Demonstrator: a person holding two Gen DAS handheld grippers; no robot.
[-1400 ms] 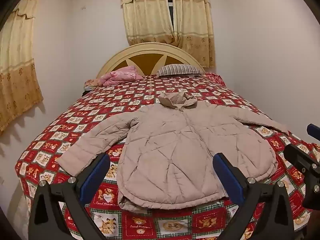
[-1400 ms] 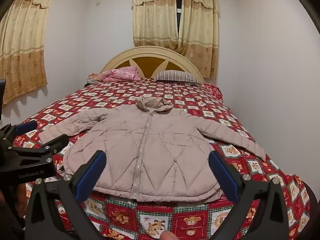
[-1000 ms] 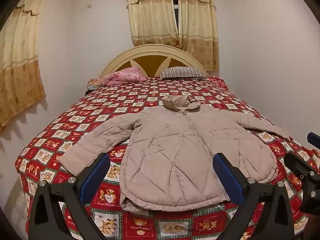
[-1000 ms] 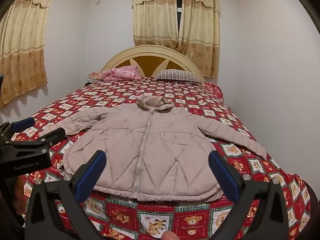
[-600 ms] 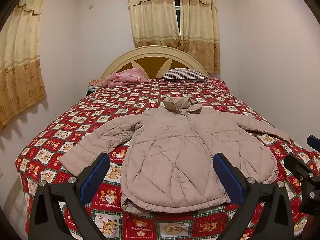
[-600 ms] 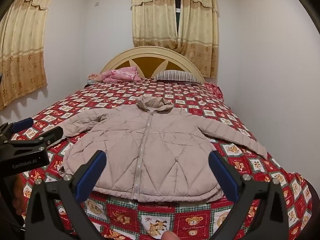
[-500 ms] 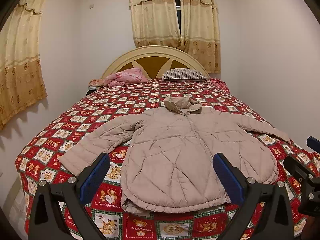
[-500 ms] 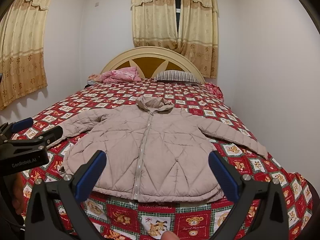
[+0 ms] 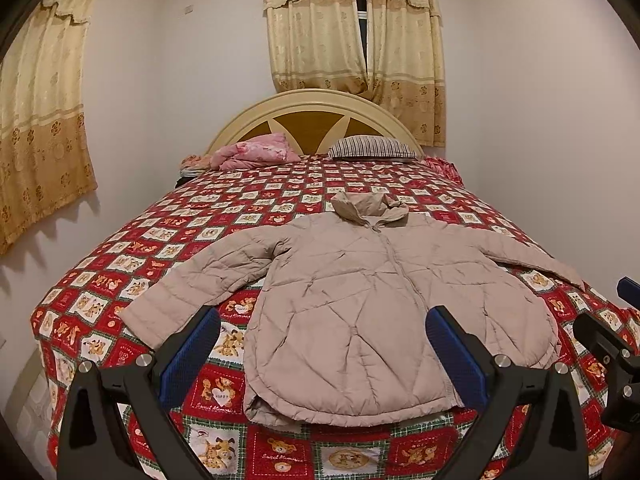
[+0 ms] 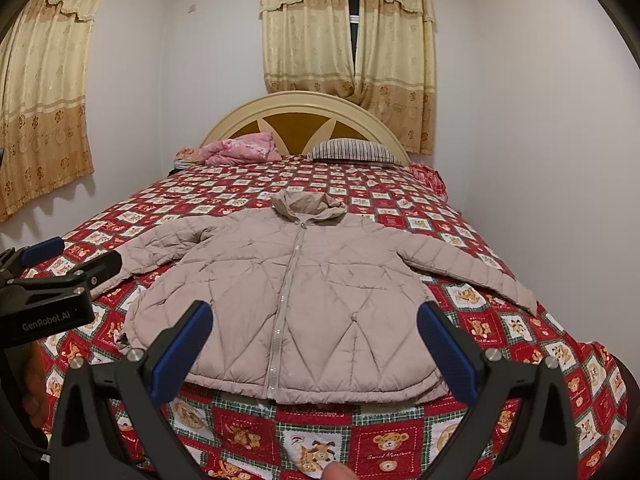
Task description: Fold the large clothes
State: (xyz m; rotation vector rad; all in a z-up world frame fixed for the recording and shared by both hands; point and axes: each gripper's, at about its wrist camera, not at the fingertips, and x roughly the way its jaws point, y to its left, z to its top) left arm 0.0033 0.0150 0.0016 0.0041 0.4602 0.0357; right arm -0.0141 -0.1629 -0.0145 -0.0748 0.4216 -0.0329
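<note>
From my left wrist view, the left gripper (image 9: 322, 344) hangs above the foot of the bed with its blue-padded jaws spread wide apart and nothing between them. Ahead at 12 o'clock the beige quilted puffer jacket (image 9: 372, 300) lies flat, front up and zipped, on the red patchwork bedspread with teddy-bear squares (image 9: 208, 224), collar toward the headboard, hem toward me, both sleeves stretched out toward 9 and 3 o'clock. Behind it at 12 o'clock stands the cream arched wooden headboard (image 9: 316, 120), with a crumpled pink blanket (image 9: 256, 154) at 11 o'clock and a striped pillow (image 9: 374, 148) beside it. The right gripper's black body shows at the 3 o'clock edge. In my right wrist view, the right gripper (image 10: 314, 340) also has its jaws wide apart and empty, poised over the jacket's (image 10: 296, 292) hem near the foot of the bed. The zipper line runs almost straight up toward 12 o'clock. The left gripper's black body, marked "GenRobot.AI", sits at 9 o'clock, over the end of the jacket's sleeve on that side. Gold patterned curtains (image 10: 344, 36) hang above the headboard (image 10: 304, 118).
</note>
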